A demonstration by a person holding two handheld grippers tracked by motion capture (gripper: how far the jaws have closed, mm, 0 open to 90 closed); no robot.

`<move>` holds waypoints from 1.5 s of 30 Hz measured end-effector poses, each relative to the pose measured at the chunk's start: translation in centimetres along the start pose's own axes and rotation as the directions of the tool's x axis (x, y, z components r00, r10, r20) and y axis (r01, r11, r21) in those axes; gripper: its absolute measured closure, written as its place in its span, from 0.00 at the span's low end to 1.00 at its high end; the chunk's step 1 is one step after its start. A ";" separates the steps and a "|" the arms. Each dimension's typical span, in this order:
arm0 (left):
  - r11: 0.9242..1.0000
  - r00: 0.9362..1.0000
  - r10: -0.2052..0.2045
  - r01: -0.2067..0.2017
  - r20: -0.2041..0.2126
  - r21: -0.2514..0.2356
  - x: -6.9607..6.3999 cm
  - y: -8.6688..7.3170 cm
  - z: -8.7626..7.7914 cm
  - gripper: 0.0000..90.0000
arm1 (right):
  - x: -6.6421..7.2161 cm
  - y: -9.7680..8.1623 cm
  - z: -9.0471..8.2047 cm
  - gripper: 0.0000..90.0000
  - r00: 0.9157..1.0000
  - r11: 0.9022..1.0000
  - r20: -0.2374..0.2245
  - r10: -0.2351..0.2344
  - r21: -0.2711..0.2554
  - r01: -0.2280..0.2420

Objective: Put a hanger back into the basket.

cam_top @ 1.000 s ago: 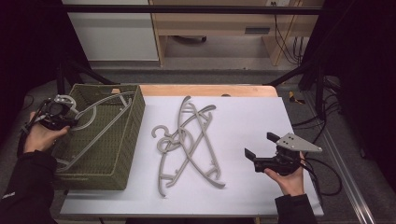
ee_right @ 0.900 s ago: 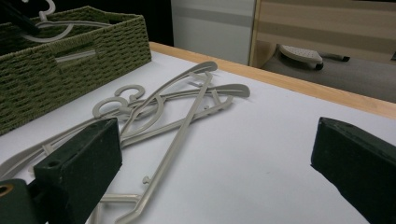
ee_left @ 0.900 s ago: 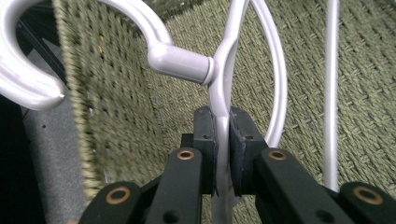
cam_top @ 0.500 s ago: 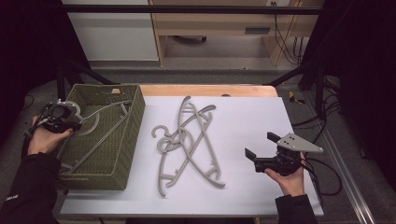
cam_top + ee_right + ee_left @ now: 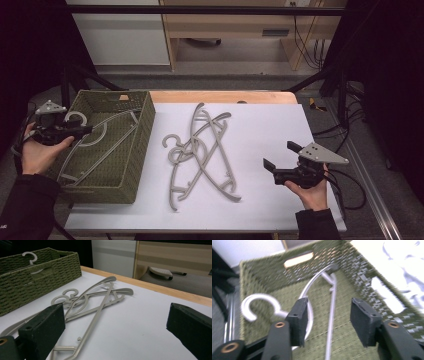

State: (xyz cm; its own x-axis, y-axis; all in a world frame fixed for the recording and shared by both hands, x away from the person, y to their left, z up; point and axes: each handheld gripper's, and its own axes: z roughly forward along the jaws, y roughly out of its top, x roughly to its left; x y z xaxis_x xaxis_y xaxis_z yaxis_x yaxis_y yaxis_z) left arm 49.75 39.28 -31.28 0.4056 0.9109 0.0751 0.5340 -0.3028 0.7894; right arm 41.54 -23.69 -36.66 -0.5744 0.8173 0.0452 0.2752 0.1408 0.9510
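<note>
We see our left gripper [image 5: 75, 131] hovering over the left rim of the green woven rectangular basket [image 5: 142, 145], which stands at the left end of the white-topped table [image 5: 270, 130]. Its jaws have just been opening and now stand partly apart with nothing pressed between the pads; in the left gripper view the gap between the two black pads [image 5: 298, 320] looks down onto the basket floor. A grey plastic clothes hanger [image 5: 95, 142] lies inside the basket, slanting from the near left corner toward the far right, and its round hook [image 5: 259, 303] curls up just beside the left pad, apart from it as far as we can tell. Our right gripper [image 5: 282, 159] rests low over the right part of the table, its jaws spread wide and empty, pointing toward the middle. There a loose pile of grey plastic hangers [image 5: 202, 150] lies crossed over one another on the white surface, hooks toward the basket, well apart from the right gripper and just beside the basket's right wall. In the right gripper view the same pile [image 5: 92, 300] stretches between the jaws farther off.
</note>
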 end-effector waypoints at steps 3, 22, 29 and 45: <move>0.999 0.999 -0.004 0.006 0.038 -0.047 -1.3 0.1 -0.7 0.46 | 0.0 0.0 0.0 0.03 1.000 1.000 0.001 0.001 0.001 -0.001; 0.976 0.980 0.020 0.024 0.198 -0.218 -9.6 -1.8 -0.5 0.33 | 0.3 0.1 0.1 0.03 1.000 1.000 0.000 -0.013 0.016 0.013; 0.974 0.969 0.050 0.006 0.240 -0.227 -12.9 -2.0 0.3 0.30 | 0.3 0.1 0.1 0.03 1.000 1.000 0.001 -0.007 0.019 0.007; 0.974 0.949 0.072 -0.001 0.306 -0.227 -18.2 -3.4 2.7 0.26 | 0.4 0.0 0.3 0.03 1.000 1.000 0.002 -0.010 0.024 0.010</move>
State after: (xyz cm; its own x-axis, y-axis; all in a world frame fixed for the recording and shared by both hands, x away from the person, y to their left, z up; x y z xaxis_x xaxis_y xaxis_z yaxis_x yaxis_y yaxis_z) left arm 42.54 22.98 -36.95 0.6509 0.7570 -0.0583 0.3511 -0.2320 0.9072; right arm 41.50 -23.21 -36.71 -0.5756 0.8169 0.0353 0.2883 0.1624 0.9437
